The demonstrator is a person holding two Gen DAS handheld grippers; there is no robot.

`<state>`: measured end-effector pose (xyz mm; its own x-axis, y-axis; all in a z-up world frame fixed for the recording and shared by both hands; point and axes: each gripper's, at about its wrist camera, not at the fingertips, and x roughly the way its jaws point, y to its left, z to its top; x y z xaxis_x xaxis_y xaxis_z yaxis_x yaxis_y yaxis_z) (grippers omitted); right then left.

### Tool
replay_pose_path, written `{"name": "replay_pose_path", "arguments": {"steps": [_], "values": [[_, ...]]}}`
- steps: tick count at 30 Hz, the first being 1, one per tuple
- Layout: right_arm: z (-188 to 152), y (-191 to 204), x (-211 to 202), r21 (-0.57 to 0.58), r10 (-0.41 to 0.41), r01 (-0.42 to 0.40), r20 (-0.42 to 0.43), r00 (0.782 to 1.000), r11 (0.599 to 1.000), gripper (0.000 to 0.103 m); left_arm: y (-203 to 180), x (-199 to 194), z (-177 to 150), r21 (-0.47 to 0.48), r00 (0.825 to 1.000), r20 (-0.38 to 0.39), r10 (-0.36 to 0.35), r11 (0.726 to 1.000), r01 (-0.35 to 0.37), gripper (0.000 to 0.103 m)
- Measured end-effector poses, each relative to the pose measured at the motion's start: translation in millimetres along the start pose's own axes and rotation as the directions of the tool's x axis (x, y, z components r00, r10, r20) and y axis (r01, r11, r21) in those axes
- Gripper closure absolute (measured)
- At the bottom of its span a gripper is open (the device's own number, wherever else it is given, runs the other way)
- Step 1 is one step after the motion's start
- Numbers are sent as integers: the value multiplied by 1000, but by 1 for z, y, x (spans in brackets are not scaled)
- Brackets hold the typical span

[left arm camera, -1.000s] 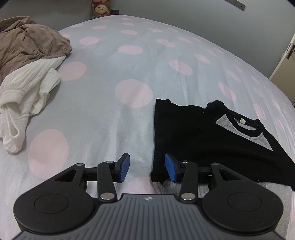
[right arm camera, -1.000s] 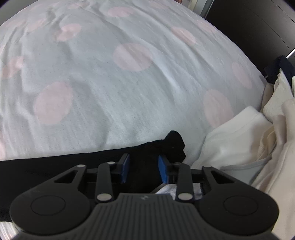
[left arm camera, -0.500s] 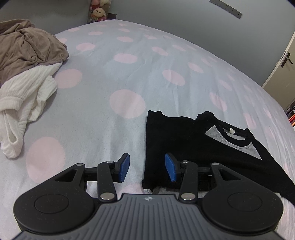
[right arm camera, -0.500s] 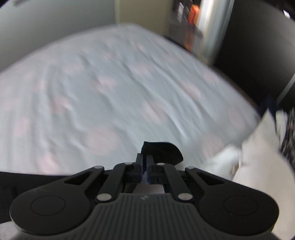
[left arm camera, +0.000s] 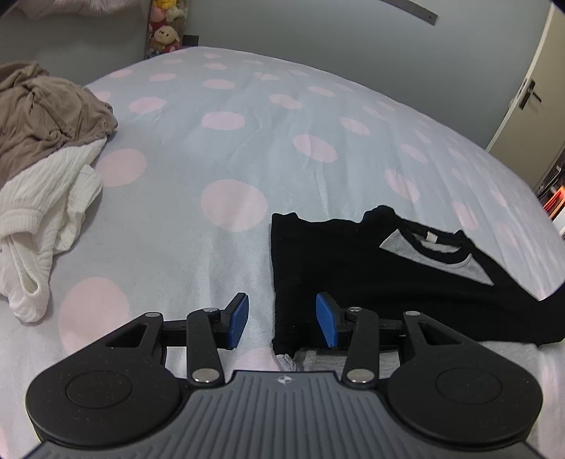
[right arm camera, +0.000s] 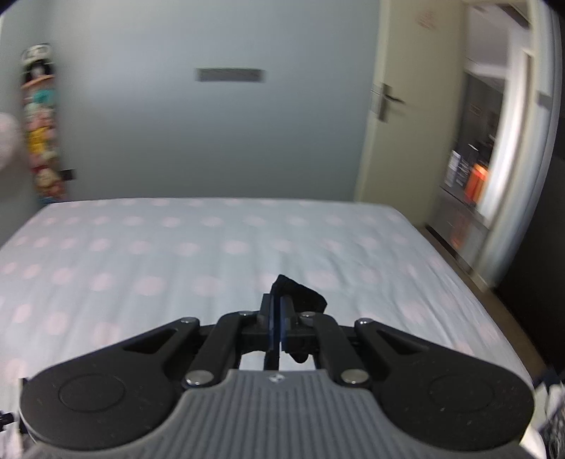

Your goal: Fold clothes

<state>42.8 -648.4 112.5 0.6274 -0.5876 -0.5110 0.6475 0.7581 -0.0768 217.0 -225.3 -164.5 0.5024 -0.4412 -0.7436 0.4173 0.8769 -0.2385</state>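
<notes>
A black sweater with a grey collar patch (left arm camera: 388, 275) lies partly folded on the dotted bedsheet (left arm camera: 247, 148). My left gripper (left arm camera: 281, 319) hovers open over the sweater's near-left hem corner, and the hem edge runs between its blue pads without touching them. In the right wrist view, my right gripper (right arm camera: 276, 319) is shut on a black fold of the sweater (right arm camera: 300, 296), raised high above the bed (right arm camera: 212, 254). The cloth pokes out past the fingertips; the rest of it hangs hidden below the gripper.
A brown garment (left arm camera: 46, 113) and a white ribbed garment (left arm camera: 46, 208) are heaped at the bed's left side. Plush toys (left arm camera: 166, 28) stand by the far wall. A door (right arm camera: 392, 116) and an open doorway (right arm camera: 494, 141) lie to the right.
My right gripper closed on the black cloth and rose steeply, tilting up until the wall and door came into view. The left gripper stayed put, still open.
</notes>
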Motion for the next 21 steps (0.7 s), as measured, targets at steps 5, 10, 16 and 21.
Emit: {"name": "replay_pose_path", "arguments": {"steps": [5, 10, 16, 21], "values": [[6, 72, -3, -42, 118, -118, 19, 993, 992, 99, 7, -5, 5, -29, 999, 11, -33, 999, 33, 63], [-15, 145, 3, -93, 232, -230, 5, 973, 969, 99, 19, -8, 9, -80, 997, 22, -68, 994, 69, 63], [-84, 220, 34, -112, 339, -349, -104, 935, 930, 99, 29, -9, 15, -118, 992, 33, -122, 985, 125, 63], [-143, 264, 68, -84, 416, -443, -227, 881, 893, 99, 32, -10, 19, -145, 983, 46, -179, 972, 184, 63]]}}
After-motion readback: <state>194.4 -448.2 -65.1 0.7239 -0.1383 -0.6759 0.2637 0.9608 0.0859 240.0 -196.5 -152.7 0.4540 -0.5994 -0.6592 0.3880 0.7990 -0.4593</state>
